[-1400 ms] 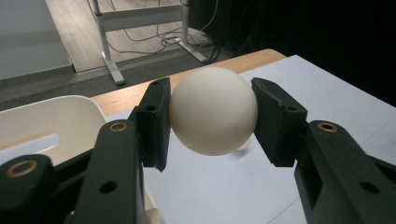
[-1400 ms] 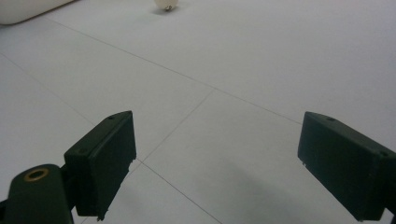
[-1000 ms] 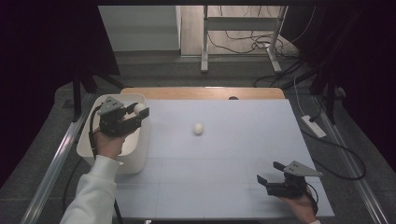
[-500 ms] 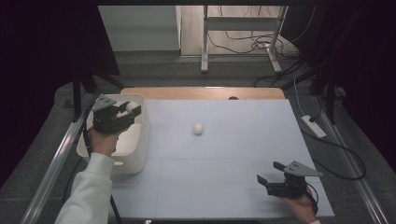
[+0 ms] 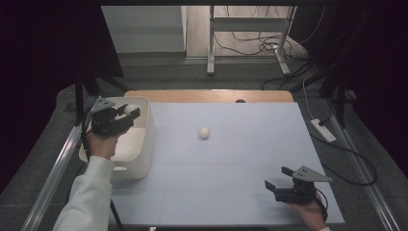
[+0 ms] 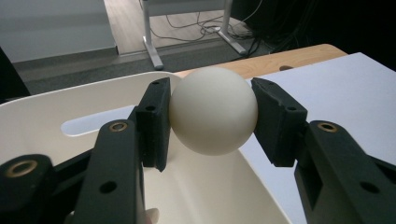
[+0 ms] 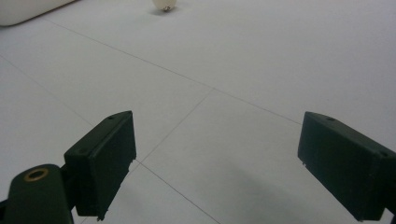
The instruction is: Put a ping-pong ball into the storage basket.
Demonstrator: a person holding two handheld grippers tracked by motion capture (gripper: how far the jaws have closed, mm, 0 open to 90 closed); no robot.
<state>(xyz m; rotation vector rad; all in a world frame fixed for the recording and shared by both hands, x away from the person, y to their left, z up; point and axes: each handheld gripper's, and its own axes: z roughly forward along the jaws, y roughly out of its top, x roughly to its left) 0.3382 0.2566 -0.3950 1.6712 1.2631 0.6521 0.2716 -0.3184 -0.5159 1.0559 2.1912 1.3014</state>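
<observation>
The high view looks forward and down from above the near edge of the table (image 5: 226,159), taking in its whole top and the floor beyond. The left gripper view sits close over the white bin (image 6: 56,116) at the table's left edge, facing its far end. The right gripper view rides low near the table's front right corner, facing across the table surface (image 7: 261,60); both share the second egg (image 5: 205,133) (image 7: 164,4) with the high view.

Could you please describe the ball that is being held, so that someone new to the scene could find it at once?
Start at the white bin on the table's left edge. Above it, the left gripper is shut on a cream ball, pinched between its black pads. The other ball lies loose on the pale mat, mid-table.
</observation>
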